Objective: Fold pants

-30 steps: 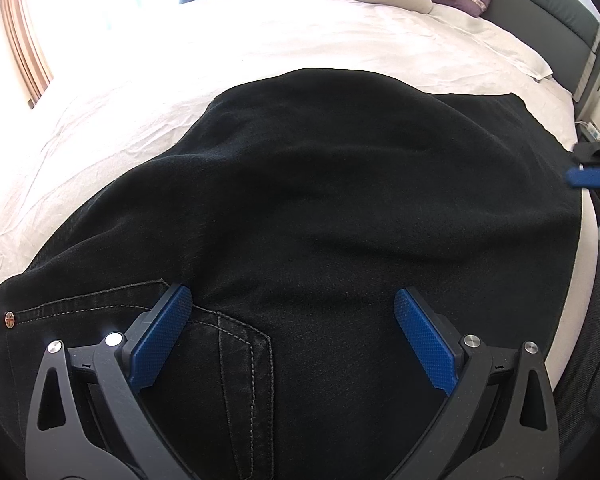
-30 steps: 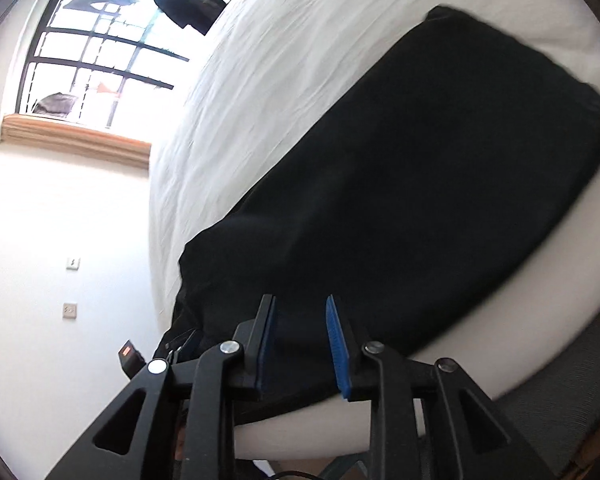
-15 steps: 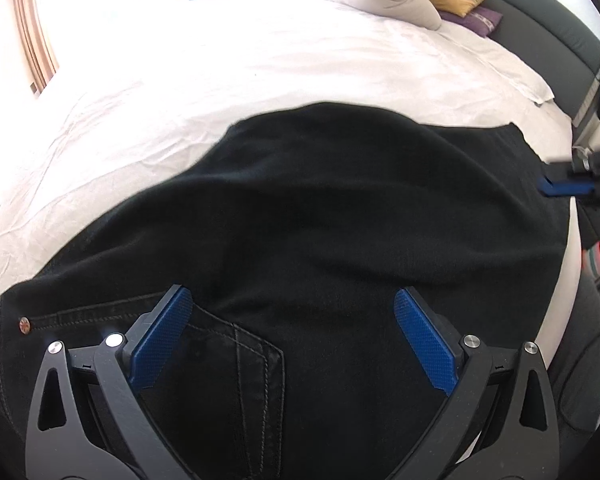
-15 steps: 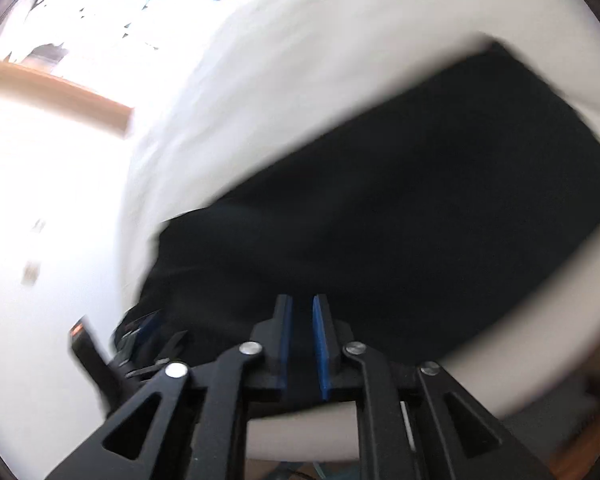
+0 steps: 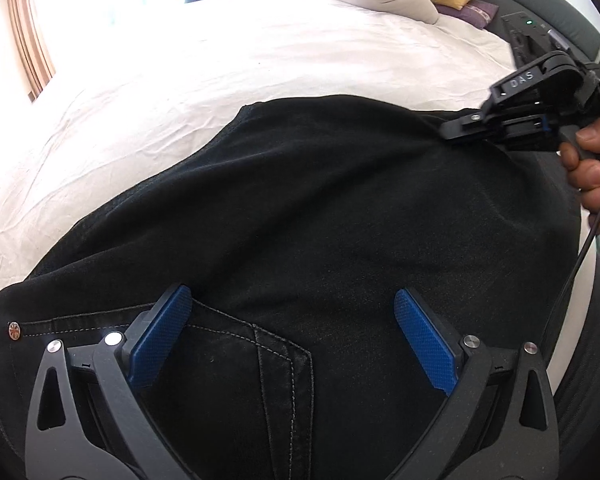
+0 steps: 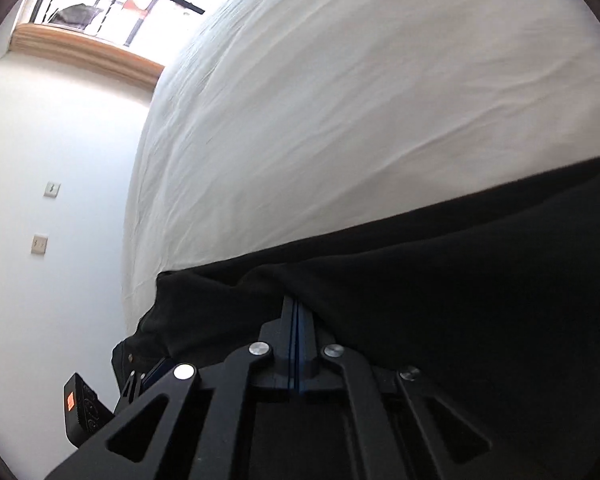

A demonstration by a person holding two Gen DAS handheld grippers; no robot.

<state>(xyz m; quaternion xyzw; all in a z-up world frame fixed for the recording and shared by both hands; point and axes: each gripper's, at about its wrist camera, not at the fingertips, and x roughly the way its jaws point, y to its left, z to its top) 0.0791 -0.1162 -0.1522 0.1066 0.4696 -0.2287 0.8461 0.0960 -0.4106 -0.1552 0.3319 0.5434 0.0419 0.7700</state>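
Fingers (image 6: pixel 296 320) of right gripper (image 6: pixel 297 312) pressed together, pinching hem end of pants (image 5: pixel 320 208) on bed (image 5: pixel 220 60). Left gripper (image 5: pixel 290 340) spread wide over back pocket. Step judged: hem grasped; next, carry hem toward pocket.

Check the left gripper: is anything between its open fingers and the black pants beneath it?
Nothing visible. The left gripper is open right over the pants near the back pocket, with only denim between the pads. The right gripper is already shut on the pants' far edge, on the white bedsheet.
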